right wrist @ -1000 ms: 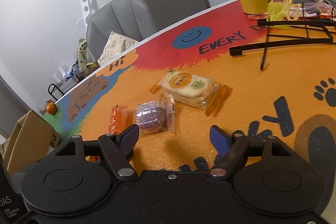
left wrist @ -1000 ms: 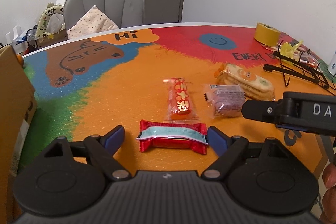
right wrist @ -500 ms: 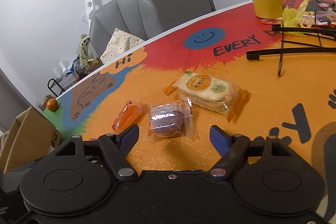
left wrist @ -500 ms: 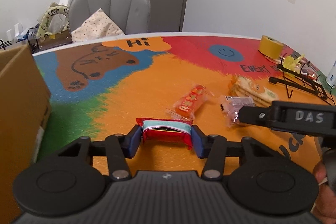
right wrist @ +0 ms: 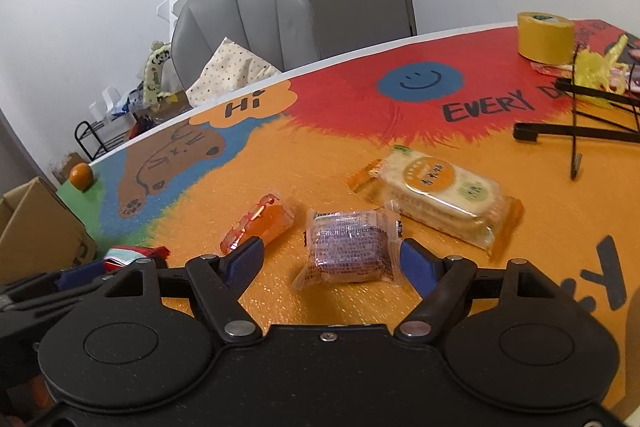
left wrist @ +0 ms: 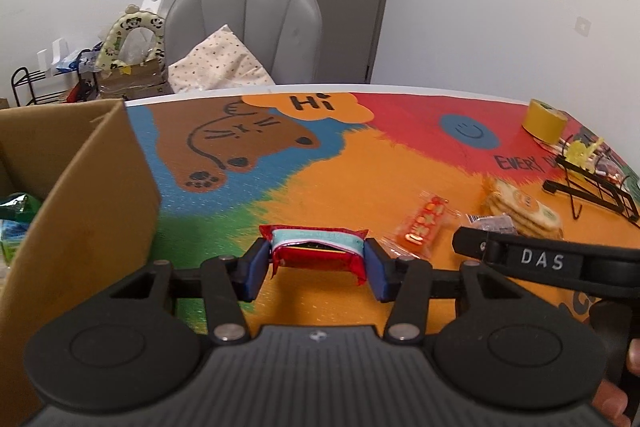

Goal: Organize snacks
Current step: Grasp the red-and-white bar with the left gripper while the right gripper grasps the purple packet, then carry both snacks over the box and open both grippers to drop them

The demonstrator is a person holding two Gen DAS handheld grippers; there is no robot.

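Red snack (left wrist: 318,251) sits pinched between your left gripper's (left wrist: 317,267) blue pads, lifted off the tabletop (left wrist: 360,163) beside the cardboard box (left wrist: 80,211). Your right gripper (right wrist: 332,261) is spread wide around the purple packet (right wrist: 347,242); orange candy (right wrist: 260,225) and crackers (right wrist: 440,193) lie just beyond.

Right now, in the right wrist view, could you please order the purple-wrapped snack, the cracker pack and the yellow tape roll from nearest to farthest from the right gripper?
1. Purple-wrapped snack, between the open right gripper fingers.
2. Cracker pack, just beyond, to the right.
3. Yellow tape roll, far right, near the table's far edge.
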